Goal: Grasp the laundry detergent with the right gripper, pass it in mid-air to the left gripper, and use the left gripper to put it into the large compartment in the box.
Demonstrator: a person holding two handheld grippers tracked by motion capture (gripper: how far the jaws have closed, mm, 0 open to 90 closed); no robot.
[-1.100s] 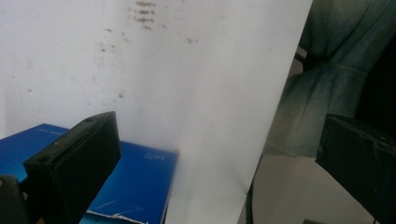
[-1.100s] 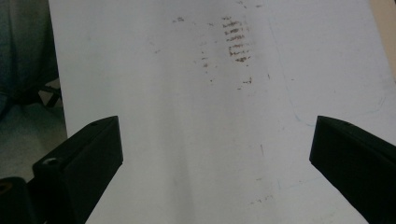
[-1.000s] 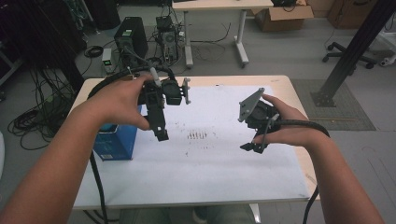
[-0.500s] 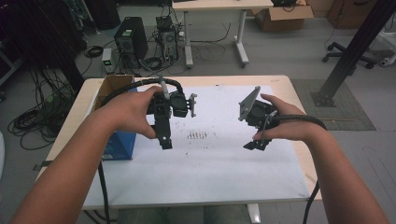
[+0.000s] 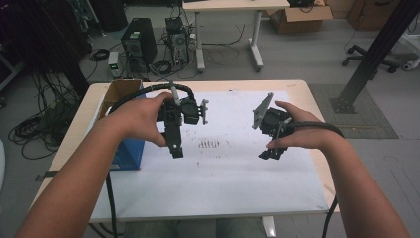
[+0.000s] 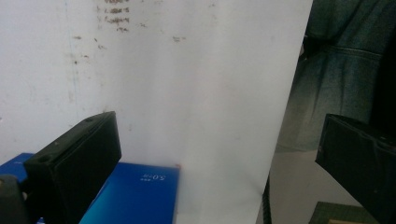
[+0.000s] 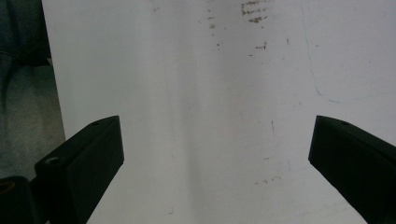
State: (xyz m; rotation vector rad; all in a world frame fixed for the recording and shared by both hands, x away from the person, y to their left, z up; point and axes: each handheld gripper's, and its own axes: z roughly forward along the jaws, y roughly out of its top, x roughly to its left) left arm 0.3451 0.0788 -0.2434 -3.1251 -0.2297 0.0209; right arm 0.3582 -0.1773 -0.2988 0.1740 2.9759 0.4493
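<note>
A person holds two black grippers over a white sheet (image 5: 223,168) that covers the table. My left gripper (image 5: 176,148) hangs above the sheet's left part, jaws pointing down toward the person. Its jaws stand wide apart in the left gripper view (image 6: 219,158), nothing between them, with a blue box (image 6: 135,196) below. My right gripper (image 5: 270,152) is held over the right part of the sheet. Its jaws are also wide apart in the right gripper view (image 7: 215,168), with bare sheet (image 7: 201,93) between them.
A blue box (image 5: 130,152) stands at the table's left edge beside an open cardboard box (image 5: 119,91). Dark smudges (image 5: 210,145) mark the sheet's middle. Behind the table lie computers (image 5: 138,44), cables and another desk (image 5: 228,7). A black post (image 5: 376,54) rises at the right.
The left hand has carried its gripper to the right, from above the blue box toward the sheet's middle. The right gripper has barely moved.
</note>
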